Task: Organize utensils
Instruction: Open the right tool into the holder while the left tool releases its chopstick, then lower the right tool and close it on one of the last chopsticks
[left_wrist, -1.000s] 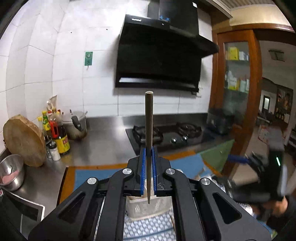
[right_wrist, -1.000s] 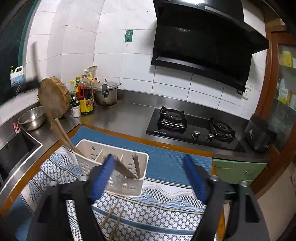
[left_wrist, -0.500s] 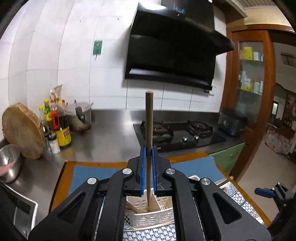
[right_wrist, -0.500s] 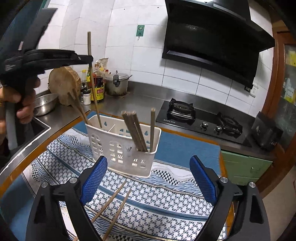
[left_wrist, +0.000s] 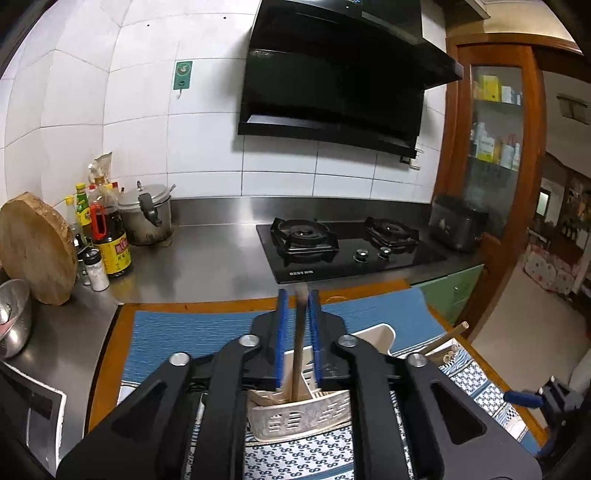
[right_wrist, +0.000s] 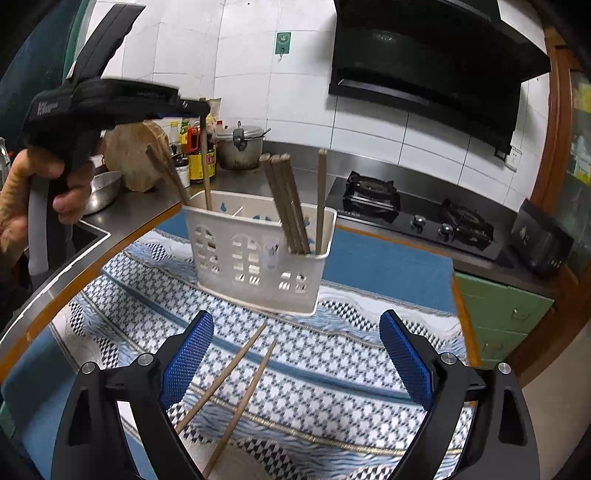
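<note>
My left gripper (left_wrist: 297, 332) stood directly over the white slotted utensil caddy (right_wrist: 258, 258), its blue pads parted slightly around a single upright chopstick (left_wrist: 298, 343) whose lower end already sat inside the caddy's left compartment; I could not tell whether the pads touched it. The right compartment held a leaning bundle of chopsticks (right_wrist: 286, 203) and one more standing straight beside them; another leaned out of the left end. My right gripper (right_wrist: 295, 365) hung wide open and empty above the patterned tablecloth (right_wrist: 351, 354), where two loose chopsticks (right_wrist: 236, 380) lay between and just ahead of its fingers, their long axes running away from me toward the caddy, nearly in line with the gripper's reach. That arm was plainly the nearer one; I judged a pickup would call for turning the wrist to close across them.
</note>
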